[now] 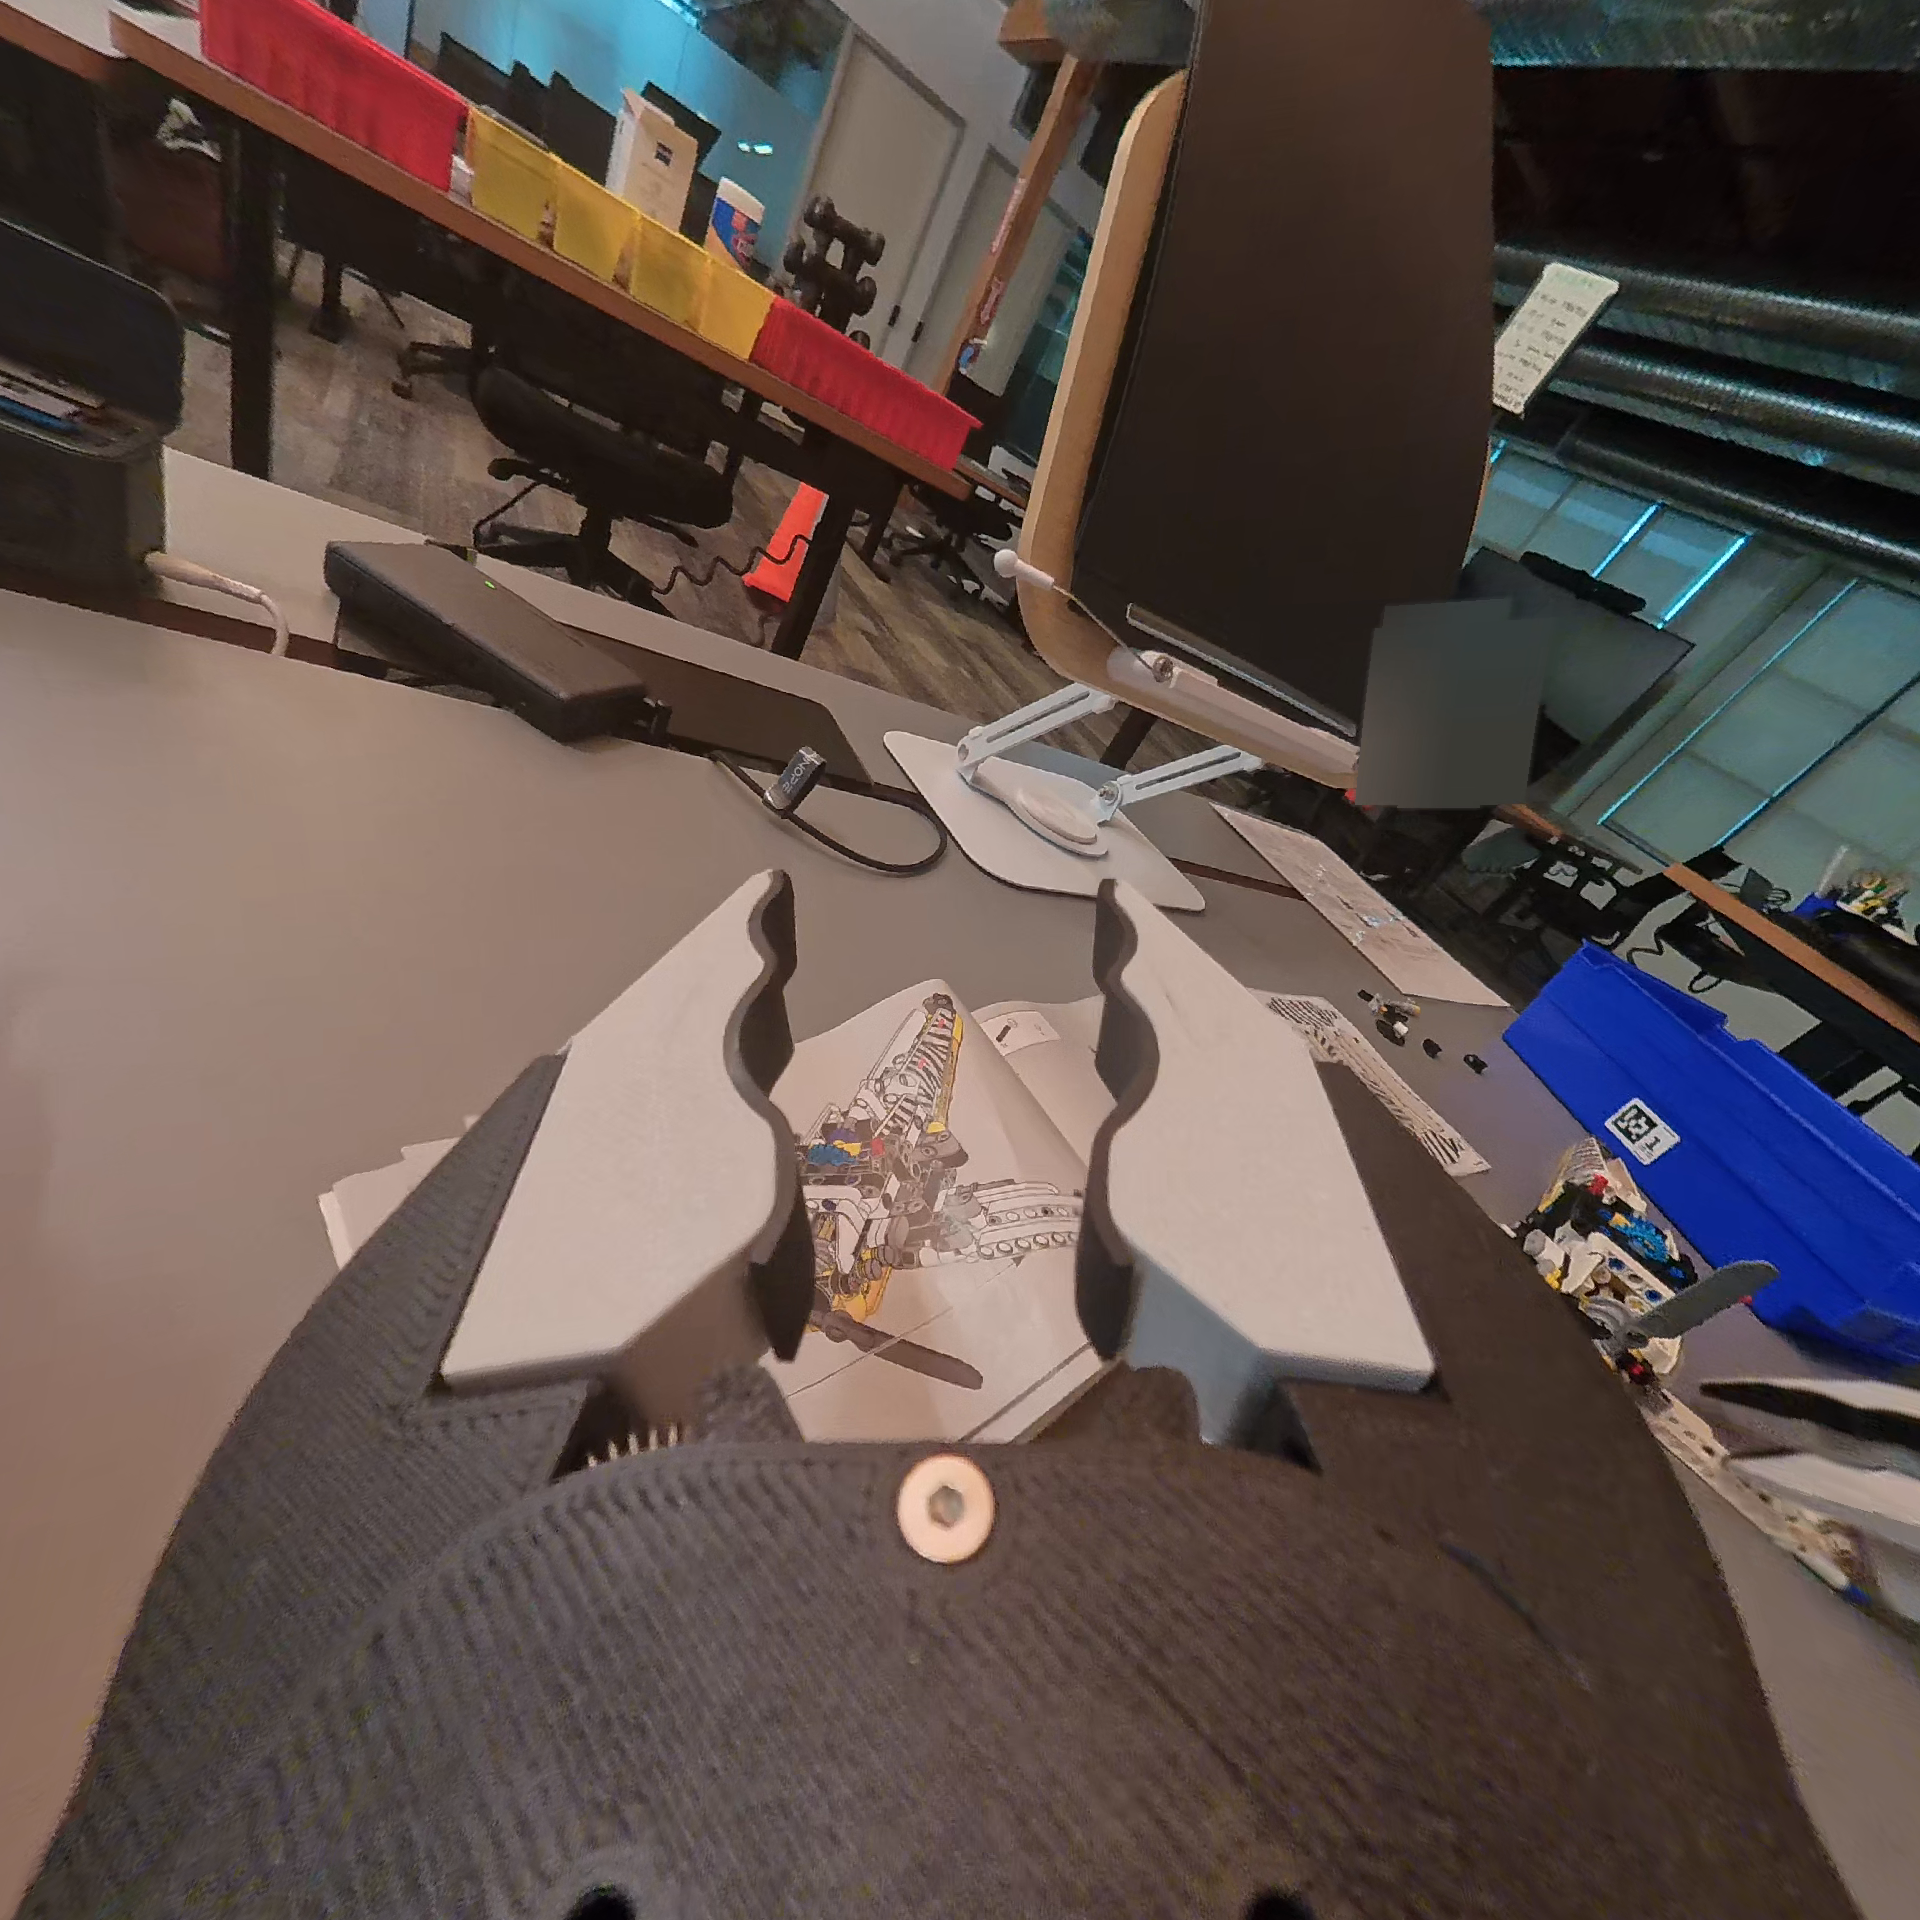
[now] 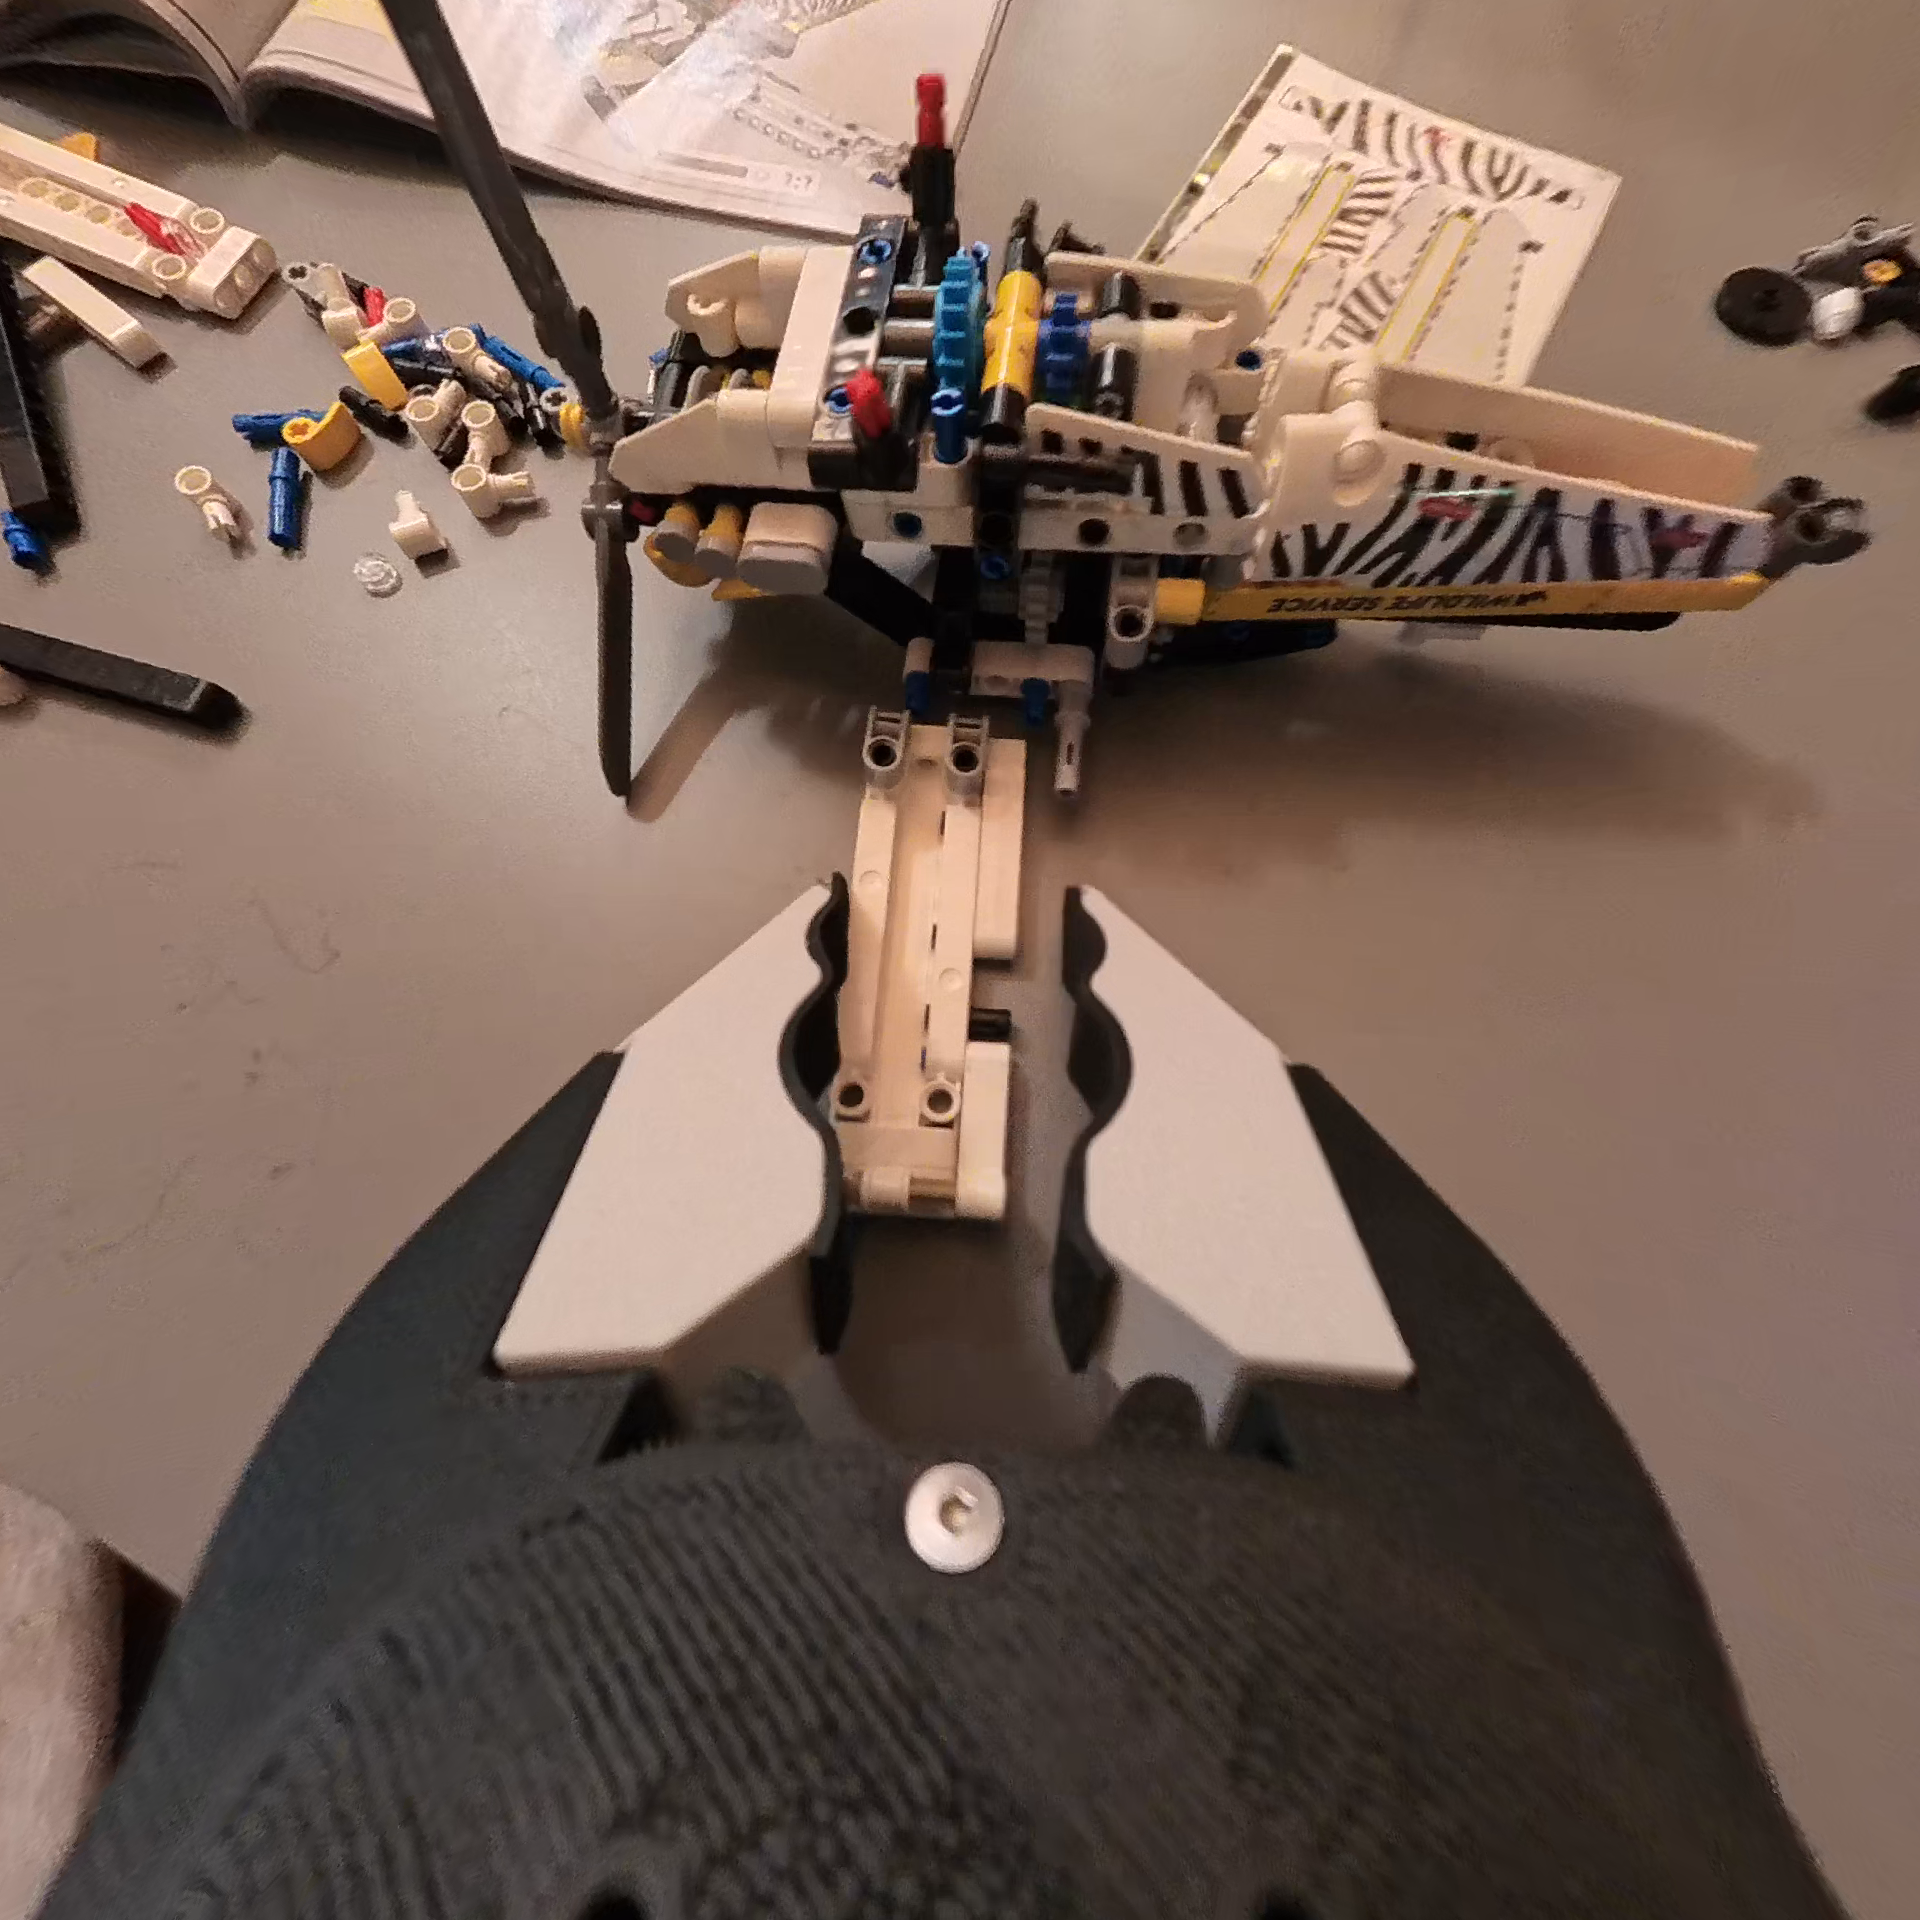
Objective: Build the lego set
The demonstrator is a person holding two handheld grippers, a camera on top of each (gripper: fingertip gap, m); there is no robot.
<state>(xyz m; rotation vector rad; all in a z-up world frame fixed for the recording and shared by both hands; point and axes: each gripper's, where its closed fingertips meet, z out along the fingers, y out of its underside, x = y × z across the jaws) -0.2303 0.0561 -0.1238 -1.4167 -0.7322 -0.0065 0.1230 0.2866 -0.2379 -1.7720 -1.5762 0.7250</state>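
A white, zebra-striped lego plane (image 2: 1039,416) with a yellow lower strip lies on the grey table (image 2: 416,1039). Its black propeller (image 2: 499,208) points to the upper left. A white wing assembly (image 2: 935,987) reaches from the plane's body toward me. It lies between the fingers of my right gripper (image 2: 956,899), close against the left finger with a gap on the right. The right gripper is open. My left gripper (image 1: 940,914) is open and empty above the open instruction booklet (image 1: 935,1143). The plane also shows in the left wrist view (image 1: 1600,1247), at the right.
Several loose pins and connectors (image 2: 416,405) lie left of the plane, with a second white beam assembly (image 2: 125,239) and black beams (image 2: 114,675). A sticker sheet (image 2: 1403,208) lies behind the plane. A blue bin (image 1: 1714,1143) and a tablet on a stand (image 1: 1278,364) are at the right. There is about 45 centimeters between the tips of the two grippers.
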